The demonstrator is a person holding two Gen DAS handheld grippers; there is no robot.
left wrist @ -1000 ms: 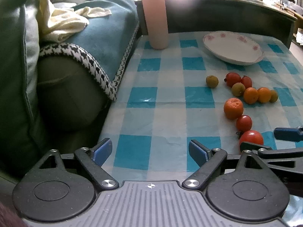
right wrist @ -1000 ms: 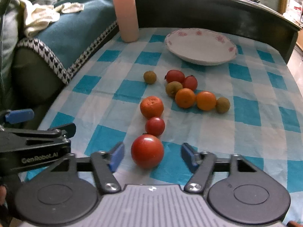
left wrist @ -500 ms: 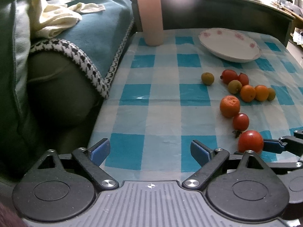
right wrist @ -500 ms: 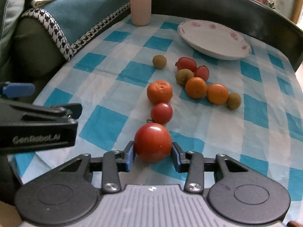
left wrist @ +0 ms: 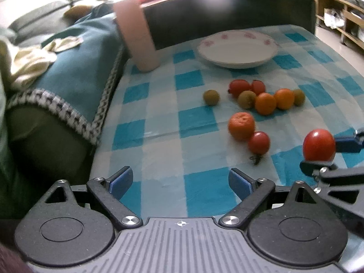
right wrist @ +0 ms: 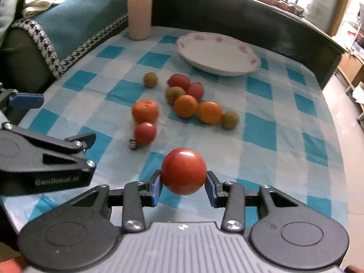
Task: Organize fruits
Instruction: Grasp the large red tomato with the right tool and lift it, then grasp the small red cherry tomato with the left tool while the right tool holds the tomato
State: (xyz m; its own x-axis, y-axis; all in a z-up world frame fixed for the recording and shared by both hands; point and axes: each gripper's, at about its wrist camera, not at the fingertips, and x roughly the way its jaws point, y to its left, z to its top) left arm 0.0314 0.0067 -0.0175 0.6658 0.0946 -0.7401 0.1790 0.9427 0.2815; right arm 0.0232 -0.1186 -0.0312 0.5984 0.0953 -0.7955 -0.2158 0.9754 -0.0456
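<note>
My right gripper (right wrist: 183, 183) is shut on a large red tomato (right wrist: 183, 171) and holds it above the checked cloth; the same tomato (left wrist: 319, 145) shows at the right of the left wrist view. Loose fruit lies ahead: a small tomato (right wrist: 145, 133), a mandarin (right wrist: 145, 110), two oranges (right wrist: 185, 106), two more tomatoes (right wrist: 179, 82) and several small green-brown fruits (right wrist: 150, 79). A white plate with pink flowers (right wrist: 218, 53) stands empty behind them. My left gripper (left wrist: 180, 180) is open over the near left of the table, holding nothing.
A tall pink cylinder (right wrist: 139, 6) stands at the table's back left. A sofa with a teal blanket (left wrist: 75, 68) borders the left edge. A dark raised rail (right wrist: 250, 16) runs along the back. The table's right edge (right wrist: 336, 136) drops to the floor.
My right gripper closed around the large tomato and lifted it off the cloth. The left gripper stayed open and shifted slightly.
</note>
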